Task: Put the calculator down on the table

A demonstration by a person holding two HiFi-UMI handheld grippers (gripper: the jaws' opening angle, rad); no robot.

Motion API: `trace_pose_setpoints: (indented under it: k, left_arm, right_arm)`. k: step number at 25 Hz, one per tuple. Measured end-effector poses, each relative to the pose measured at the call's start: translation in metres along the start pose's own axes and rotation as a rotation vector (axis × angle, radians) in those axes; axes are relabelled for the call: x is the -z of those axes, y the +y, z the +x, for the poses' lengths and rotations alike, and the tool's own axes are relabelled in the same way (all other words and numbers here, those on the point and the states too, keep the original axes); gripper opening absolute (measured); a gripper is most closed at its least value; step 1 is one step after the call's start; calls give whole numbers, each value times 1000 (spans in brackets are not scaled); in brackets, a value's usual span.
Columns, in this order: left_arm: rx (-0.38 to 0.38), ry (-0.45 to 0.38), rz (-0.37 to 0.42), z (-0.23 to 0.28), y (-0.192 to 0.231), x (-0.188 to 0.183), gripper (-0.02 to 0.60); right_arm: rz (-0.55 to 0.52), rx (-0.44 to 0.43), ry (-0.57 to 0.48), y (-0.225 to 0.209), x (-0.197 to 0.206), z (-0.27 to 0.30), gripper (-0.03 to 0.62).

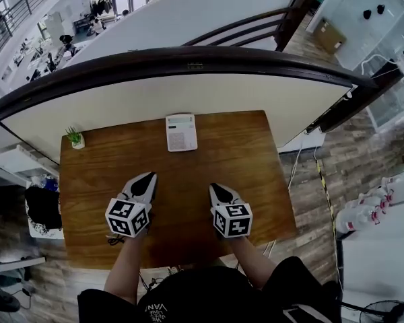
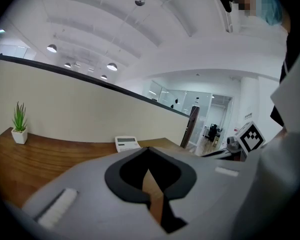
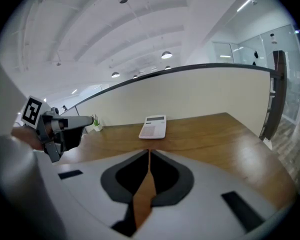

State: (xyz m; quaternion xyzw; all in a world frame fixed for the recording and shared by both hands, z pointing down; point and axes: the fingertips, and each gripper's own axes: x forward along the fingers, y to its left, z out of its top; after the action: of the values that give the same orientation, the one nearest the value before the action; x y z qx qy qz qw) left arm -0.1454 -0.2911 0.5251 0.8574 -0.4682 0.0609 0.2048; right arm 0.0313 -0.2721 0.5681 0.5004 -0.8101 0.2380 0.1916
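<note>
You are holding both tools low over the near half of the tabletop (image 1: pixel 256 173), and neither is carrying anything. The calculator (image 1: pixel 181 132) is lying flat on the wood at the far edge, face up, with its display end toward the cream partition (image 1: pixel 155 99) that is running just behind it. The left tongs (image 1: pixel 148 178) are pressed together, tips meeting with nothing between them. They are sitting well apart from the calculator, on your side of it and slightly to its left, pointing roughly toward it. The right tongs (image 1: pixel 214 188) are likewise closed tip to tip and empty, and they are waiting on your side of the calculator and a little to its right, also well short of it. In the left gripper view the calculator (image 2: pixel 127 143) is showing just above the closed tips, far off on the wood. In the right gripper view it (image 3: pixel 154 126) is lying straight ahead beyond the tips, clear of them. A small potted plant (image 1: pixel 75 138) is standing to the calculator's left, at the far left corner of the tabletop and well apart from it. The two marker cubes — left (image 1: pixel 128 217) and right (image 1: pixel 231 220) — are sitting nearest you, side by side, on the near side of the calculator.
</note>
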Motion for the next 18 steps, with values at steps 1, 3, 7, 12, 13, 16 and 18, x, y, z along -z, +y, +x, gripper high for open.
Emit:
trace_pose_setpoints:
  k: [1,3,7,12,13,16,18]
  left_arm:
    - [5,-9,5,-7,-6,2,12]
    - [15,-18,13,-21,-17,7,11]
    - [15,-18,20,-48,-33,18,11]
    - [27,-29,18,-81,-50,31,12]
    - [32,-29,18,-87,-53,34,12]
    - [37,-37,6,-107,-62,40,12]
    - [38,-35,2,-119,-67,46,12]
  right_arm:
    - [0,-1,-1,4,3,-6,25]
    - [4,-5,-6,13,9,-19,23]
    - [2,-23,-24,33,18,-40,21]
    - [-18,-46,-39,58,32,-63,21]
    - [-20,-49,-40,63,35,-67,21]
    - [-26,-54,-43,76,43,-79,21]
    - [-25,-56,-47,84,49,-87,21]
